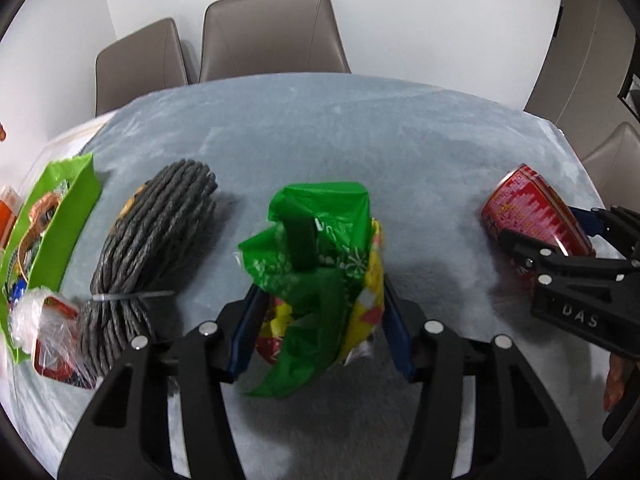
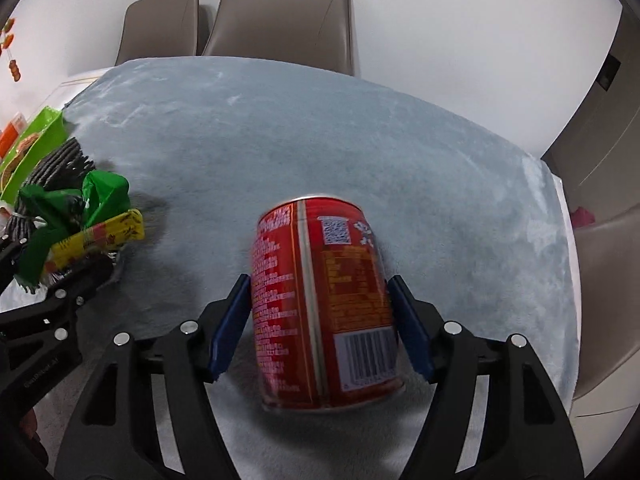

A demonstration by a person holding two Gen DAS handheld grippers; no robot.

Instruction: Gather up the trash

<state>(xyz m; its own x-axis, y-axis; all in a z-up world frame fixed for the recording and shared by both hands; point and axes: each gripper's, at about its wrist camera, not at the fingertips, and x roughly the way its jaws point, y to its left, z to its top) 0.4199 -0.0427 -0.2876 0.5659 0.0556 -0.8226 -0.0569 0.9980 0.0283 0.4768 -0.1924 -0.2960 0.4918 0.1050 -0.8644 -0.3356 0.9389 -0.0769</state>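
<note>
My left gripper (image 1: 318, 312) is shut on a crumpled green and yellow plastic wrapper (image 1: 320, 272) and holds it over the grey-blue tablecloth (image 1: 320, 128). The wrapper also shows in the right wrist view (image 2: 80, 224) at the left. My right gripper (image 2: 320, 328) is shut on a red drink can (image 2: 324, 304), its blue pads against the can's sides. In the left wrist view the can (image 1: 532, 216) and right gripper (image 1: 560, 248) are at the far right.
A coil of grey rope (image 1: 156, 248) lies left of the wrapper. A lime green bag (image 1: 52, 248) with items inside stands at the left table edge, clear plastic wrap (image 1: 40, 320) beside it. Brown chairs (image 1: 272, 32) stand behind the table.
</note>
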